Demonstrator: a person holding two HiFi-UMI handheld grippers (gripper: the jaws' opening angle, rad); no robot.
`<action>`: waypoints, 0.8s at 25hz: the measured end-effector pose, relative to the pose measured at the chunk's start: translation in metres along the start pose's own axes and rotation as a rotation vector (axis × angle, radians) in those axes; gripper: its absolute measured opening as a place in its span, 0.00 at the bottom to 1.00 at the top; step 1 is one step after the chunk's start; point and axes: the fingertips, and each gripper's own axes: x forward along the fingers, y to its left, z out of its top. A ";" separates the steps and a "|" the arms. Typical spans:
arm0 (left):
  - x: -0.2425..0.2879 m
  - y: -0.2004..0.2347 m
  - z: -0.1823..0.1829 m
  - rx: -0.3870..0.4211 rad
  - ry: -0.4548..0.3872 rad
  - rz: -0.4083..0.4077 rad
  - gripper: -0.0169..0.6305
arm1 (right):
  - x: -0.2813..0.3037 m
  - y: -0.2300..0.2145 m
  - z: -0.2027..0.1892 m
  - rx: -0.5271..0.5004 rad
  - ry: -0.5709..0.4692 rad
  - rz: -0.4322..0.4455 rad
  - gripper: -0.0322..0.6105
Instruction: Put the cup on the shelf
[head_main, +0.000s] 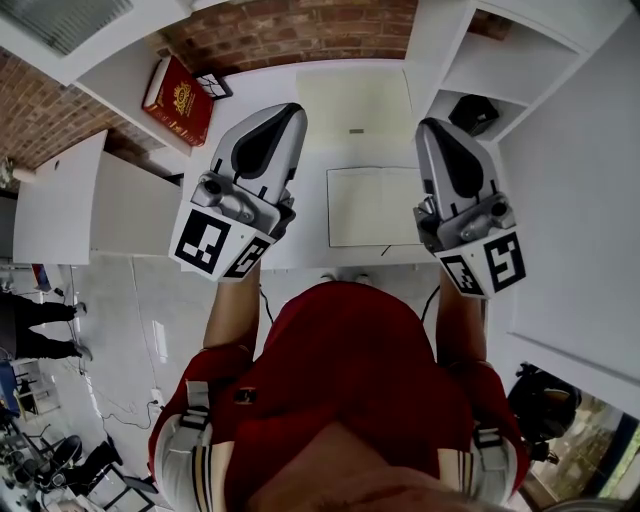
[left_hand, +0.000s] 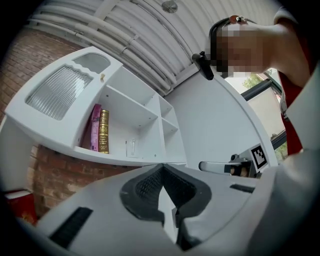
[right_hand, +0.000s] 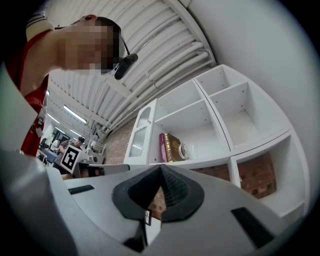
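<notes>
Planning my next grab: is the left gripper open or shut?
Shut: the left gripper has its jaws meeting at the tips, nothing between them.

A big workshop hall with a mock room set: a white shelf unit (right_hand: 220, 125) against a brick wall (head_main: 300, 30), a corrugated metal roof (right_hand: 150, 40) at upper centre, strip lights (right_hand: 75, 114) at left, and a cluttered work area (head_main: 50, 450) at lower left.

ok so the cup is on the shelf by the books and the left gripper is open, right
No: the left gripper is shut on nothing, as the left gripper view shows. The cup is on the shelf by the books.
</notes>
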 end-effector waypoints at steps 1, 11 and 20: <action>-0.002 -0.003 -0.002 -0.005 0.002 -0.006 0.04 | -0.001 0.002 -0.003 0.006 0.003 0.001 0.05; -0.015 -0.020 -0.014 0.026 0.030 -0.052 0.04 | -0.007 0.020 -0.027 0.031 0.045 0.010 0.05; -0.013 -0.022 -0.011 0.006 0.020 -0.077 0.04 | -0.006 0.023 -0.024 0.018 0.045 0.005 0.05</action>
